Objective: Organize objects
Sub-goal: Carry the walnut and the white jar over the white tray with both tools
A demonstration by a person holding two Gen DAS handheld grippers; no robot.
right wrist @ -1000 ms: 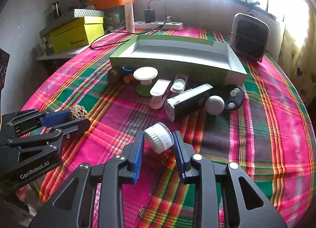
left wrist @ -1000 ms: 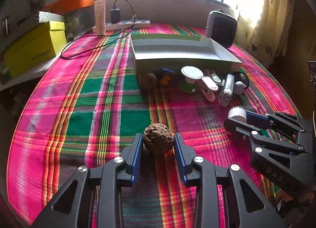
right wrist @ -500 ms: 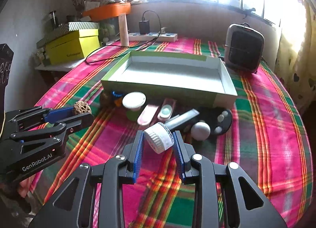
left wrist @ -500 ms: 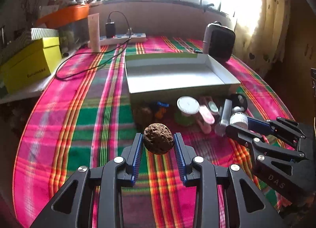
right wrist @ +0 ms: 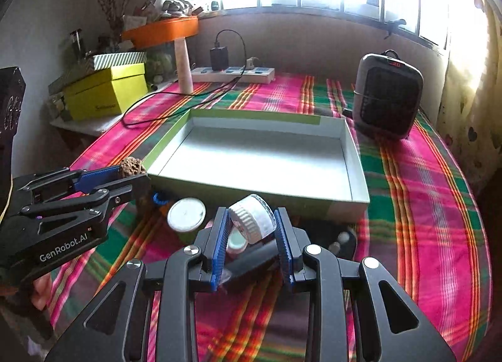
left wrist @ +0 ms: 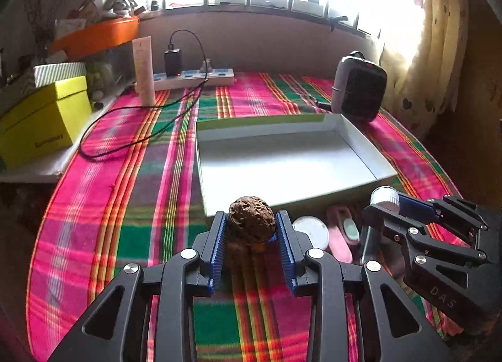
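While left claw (left wrist: 252,230) blocks view, orange item (left wrist: 259,246) unidentifiable.

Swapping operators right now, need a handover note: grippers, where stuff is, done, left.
Left gripper: shut on the brown wrinkled ball, held above the cloth at the tray's near edge.
Right gripper: shut on a small white-capped jar, also off the cloth.
Tray: nothing in it.
In front of it: white-lidded pot, pink case, black pieces.
Done: two items picked up.
Left: put both in the tray, then the rest.
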